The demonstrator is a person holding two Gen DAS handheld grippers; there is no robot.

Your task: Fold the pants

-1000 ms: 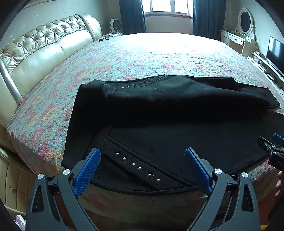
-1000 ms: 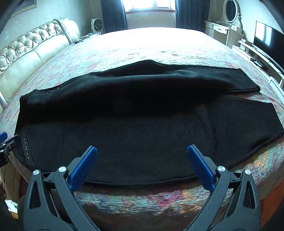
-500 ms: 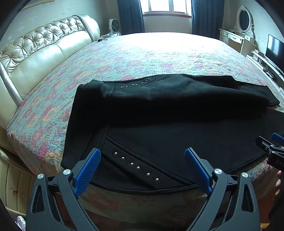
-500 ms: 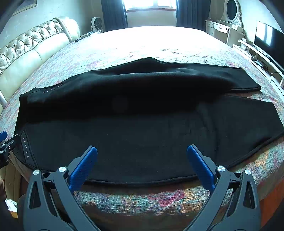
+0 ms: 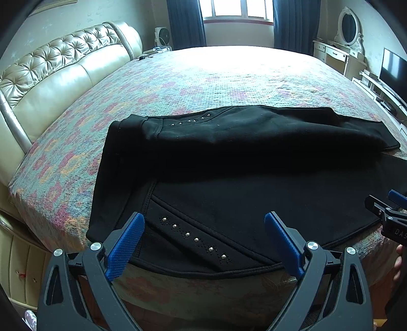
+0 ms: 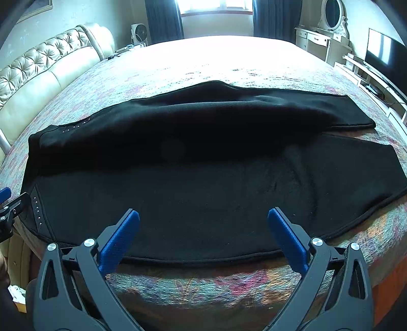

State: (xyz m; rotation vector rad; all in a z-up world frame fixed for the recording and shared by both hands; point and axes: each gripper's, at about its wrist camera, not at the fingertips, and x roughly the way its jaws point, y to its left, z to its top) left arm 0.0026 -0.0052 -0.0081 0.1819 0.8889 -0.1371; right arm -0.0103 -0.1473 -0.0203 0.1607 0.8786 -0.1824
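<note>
Black pants (image 5: pixel 229 178) lie flat across the near edge of the bed, waist to the left, legs to the right; they also show in the right wrist view (image 6: pixel 203 178). The far leg lies partly over the near one. Silver studs (image 5: pixel 193 238) mark the near pocket. My left gripper (image 5: pixel 204 240) is open and empty, hovering just before the waist hem. My right gripper (image 6: pixel 203 235) is open and empty, before the near leg's hem. Each gripper shows at the other view's edge: the right gripper (image 5: pixel 389 216), the left gripper (image 6: pixel 7 206).
The bed (image 5: pixel 216 84) has a floral quilted cover, with a tufted cream headboard (image 5: pixel 51 76) at the left. A dresser with mirror (image 5: pixel 340 51) and a TV (image 5: pixel 393 68) stand at the right. A window with dark curtains (image 6: pixel 213 10) is at the back.
Both grippers have stayed open. The views have shifted slightly; the pants have not moved.
</note>
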